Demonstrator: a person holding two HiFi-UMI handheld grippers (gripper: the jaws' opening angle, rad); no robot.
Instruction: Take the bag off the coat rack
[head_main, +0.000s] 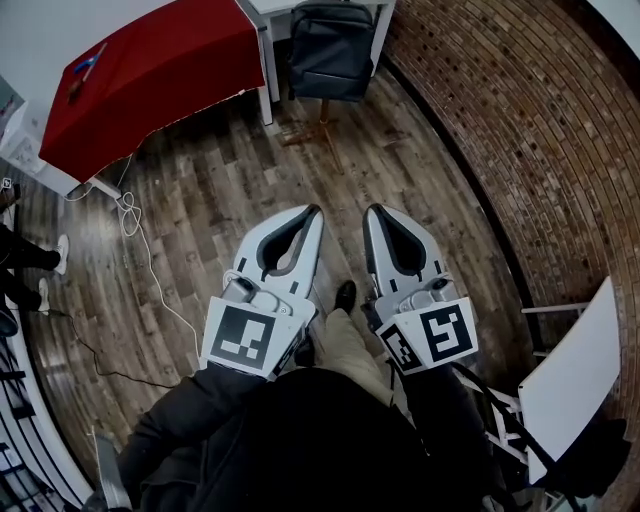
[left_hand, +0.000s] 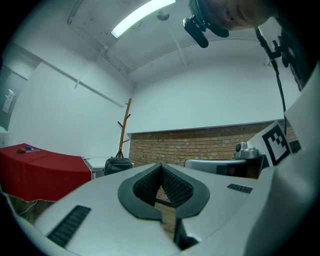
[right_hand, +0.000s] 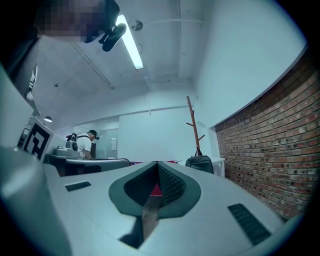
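A dark grey backpack (head_main: 330, 45) hangs on a wooden coat rack (head_main: 322, 125) at the far end of the room, by the brick wall. The left gripper view shows the backpack (left_hand: 117, 165) low on the rack's pole (left_hand: 124, 127); the right gripper view shows the backpack (right_hand: 199, 163) under the pole (right_hand: 192, 125). My left gripper (head_main: 316, 210) and right gripper (head_main: 371, 211) are held side by side over the wooden floor, both shut with nothing in them, well short of the bag.
A table under a red cloth (head_main: 150, 75) stands left of the rack, a white table (head_main: 268, 20) beside it. A curved brick wall (head_main: 500, 130) runs along the right. A white cable (head_main: 140, 240) lies on the floor. Another person (right_hand: 90, 142) stands far off.
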